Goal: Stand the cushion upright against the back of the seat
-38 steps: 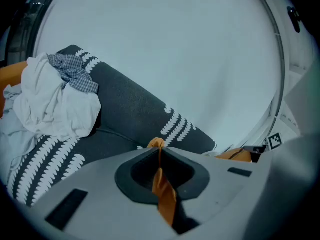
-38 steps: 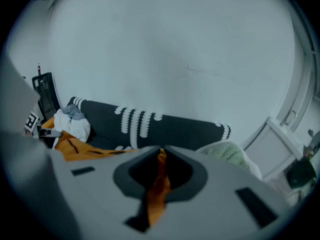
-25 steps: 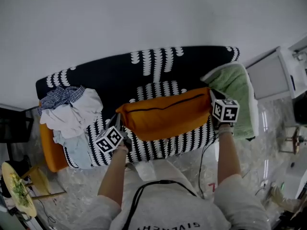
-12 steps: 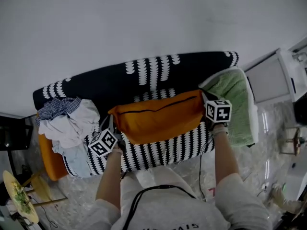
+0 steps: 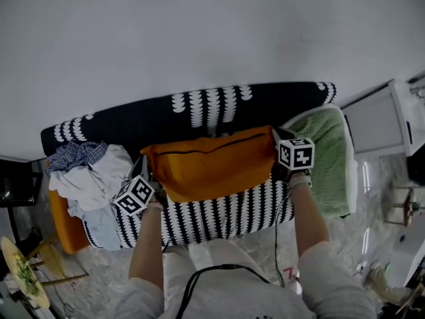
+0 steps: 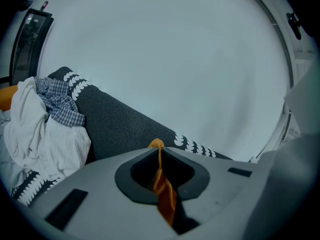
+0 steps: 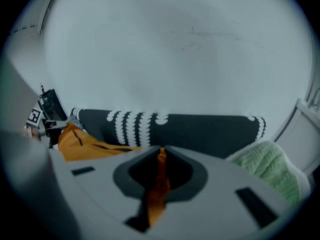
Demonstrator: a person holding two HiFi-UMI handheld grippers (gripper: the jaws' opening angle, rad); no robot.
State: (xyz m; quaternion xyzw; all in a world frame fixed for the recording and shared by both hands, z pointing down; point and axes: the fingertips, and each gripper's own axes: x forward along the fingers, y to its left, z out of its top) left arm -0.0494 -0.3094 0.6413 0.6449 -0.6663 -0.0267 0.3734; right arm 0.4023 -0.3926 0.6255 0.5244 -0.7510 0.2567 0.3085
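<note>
**A:** White wall (image 5: 199, 32) behind, patterned sofa (image 5: 292, 98) under it. Grips first, quick.

**B:** Left gripper (image 6: 159, 146): fingers (image 6: 95, 184) pinched shut on a fold of orange cloth (image 6: 164, 194), one end of the cushion. Right gripper (image 7: 161, 154) is the same, clamped on cloth at the other end.

**A:** And the cushion itself?

**B:** Cushion (image 5: 206, 165) hangs lengthwise between the two grippers over the middle of the seat (image 5: 219, 211). Its zip line runs near the top. It's just in front of the backrest (image 5: 199, 115); can't tell if it touches.

**A:** Neighbours?

**B:** Clothes pile (image 5: 89, 175) on the seat's left end, green blanket (image 5: 325, 151) on the right end. The blanket is just beside the right gripper.

**A:** How to finish the step well?

**B:** My judgement:
- Hold both pinches firm and keep the two ends level, so the cushion doesn't sag or twist.
- Set the bottom edge on the seat first, close to the backrest.
- Tip the top back until the backrest carries it, then open the jaws.
- Letting one end go early would probably make it flop forward.
- Keep the right end off the blanket so the cushion sits flat.
</note>
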